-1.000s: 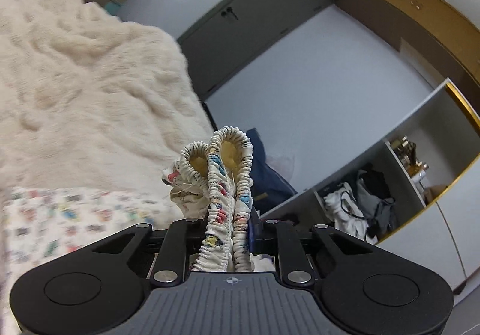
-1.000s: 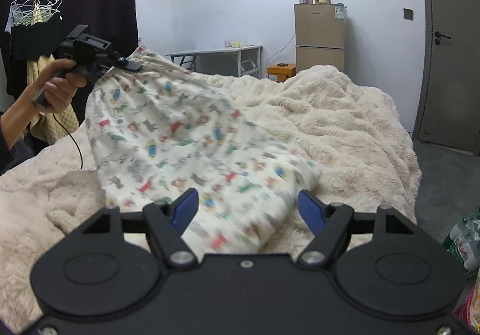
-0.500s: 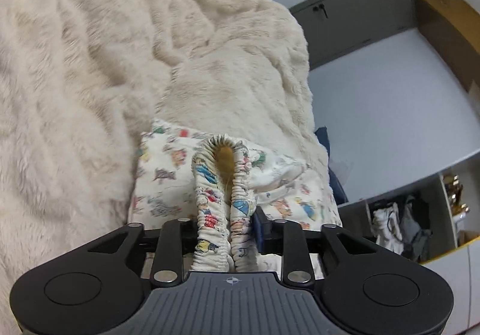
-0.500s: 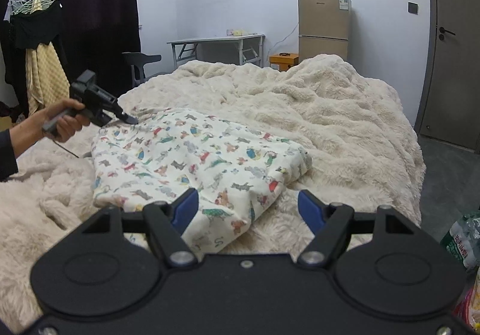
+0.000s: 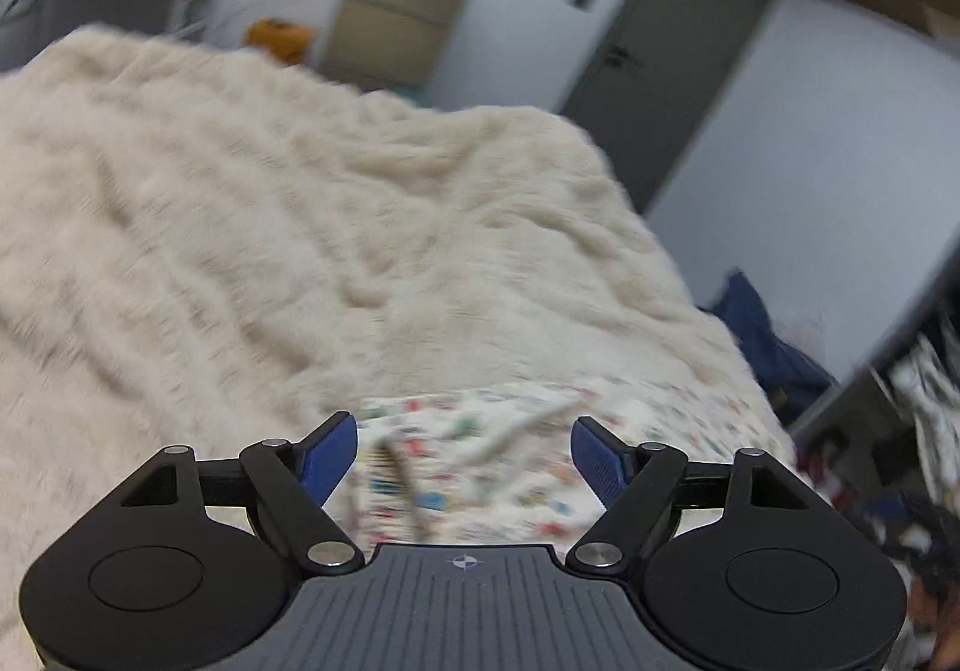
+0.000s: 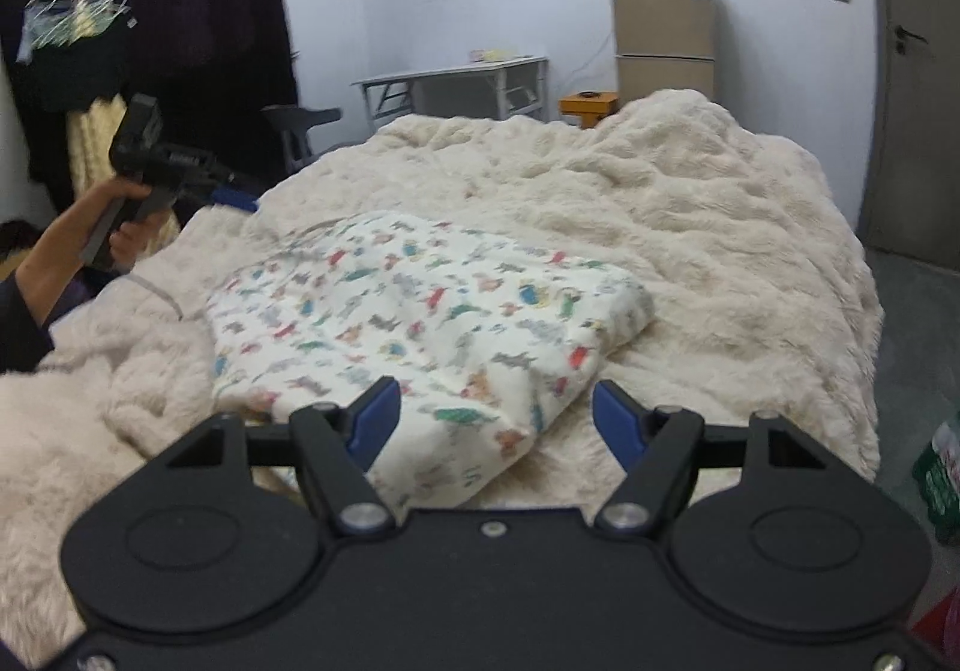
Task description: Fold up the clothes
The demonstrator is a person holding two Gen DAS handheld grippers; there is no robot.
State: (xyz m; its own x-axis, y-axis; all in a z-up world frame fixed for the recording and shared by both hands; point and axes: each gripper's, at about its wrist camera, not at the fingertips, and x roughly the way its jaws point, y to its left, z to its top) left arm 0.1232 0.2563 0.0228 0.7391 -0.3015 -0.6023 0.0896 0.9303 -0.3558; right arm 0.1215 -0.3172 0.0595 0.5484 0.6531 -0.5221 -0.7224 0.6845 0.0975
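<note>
Printed garment [image 6: 414, 311] lies folded on the bed's fleece blanket [image 6: 690, 227]. Left hand-held gripper [image 5: 465, 455] spread apart, holding nothing, above the garment's edge. Right hand-held gripper [image 6: 495, 422] likewise apart, empty, near the fold

1 garment [image 6: 420, 323], 1 blanket [image 6: 690, 227], 2 tools [image 6: 491, 419]

A folded animal-print cotton garment [image 6: 420, 323] lies on a shaggy cream blanket [image 6: 690, 227] covering the bed. The right gripper [image 6: 489, 419] hovers before its near corner; the left gripper [image 6: 240, 197] sits beyond its far left edge. Behind the bed stand a grey folding table [image 6: 456, 83] and, right of it, a tall beige fridge [image 6: 663, 35].
</note>
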